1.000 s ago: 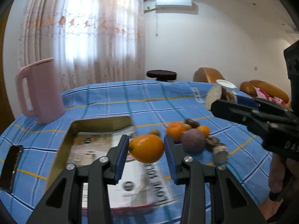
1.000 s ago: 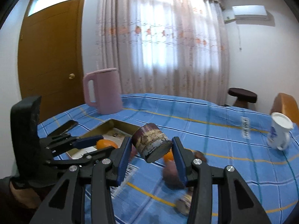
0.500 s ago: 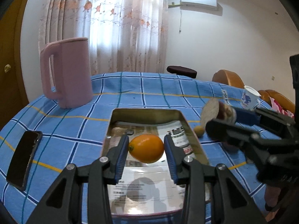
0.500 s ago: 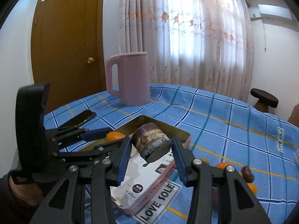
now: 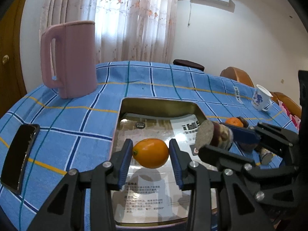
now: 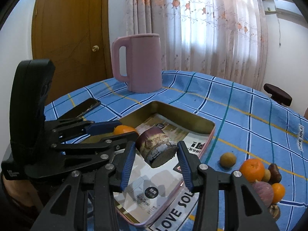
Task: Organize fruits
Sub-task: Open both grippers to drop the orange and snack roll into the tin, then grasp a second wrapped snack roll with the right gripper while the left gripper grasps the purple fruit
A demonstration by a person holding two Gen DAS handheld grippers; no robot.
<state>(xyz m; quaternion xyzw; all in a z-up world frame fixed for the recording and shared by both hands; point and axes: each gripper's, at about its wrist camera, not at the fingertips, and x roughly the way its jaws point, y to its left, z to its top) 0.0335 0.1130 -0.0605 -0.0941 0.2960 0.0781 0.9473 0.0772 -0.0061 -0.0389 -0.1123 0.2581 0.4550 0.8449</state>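
Room: white walls, a patterned sheer curtain (image 5: 134,19) over a bright window, a brown door (image 6: 73,38) on the left.
Bench: round, under a blue checked cloth (image 5: 163,80); its far edge curves off toward a dark stool (image 6: 277,94).
Tray: rectangular metal tray (image 5: 159,104) with gold inner walls and a pink outer rim, printed paper on its floor; nothing else lies on that floor.
Left tool (image 5: 151,154): pads pressed on both ends of an orange oval fruit (image 5: 151,153) – smooth, glossy skin, a small green stem mark at one end – held in the air over the tray's middle.
Right tool (image 6: 155,152): closed on a short purple-and-cream cylinder piece (image 6: 156,148) with a flat grey-brown cut face, tilted, also held above the tray, just right of the left tool.
Open room: bare cloth between tray and pink jug (image 5: 71,57) – more behind the tray.
Left edge: a dark phone (image 5: 19,150) lies flat, well apart from the tray.
Right side: loose fruit pile (image 6: 259,179) on the cloth – tangerines, a small tan round fruit, dark brown pieces, a purplish one.
Far right: white mug (image 5: 260,100) near the bench edge.
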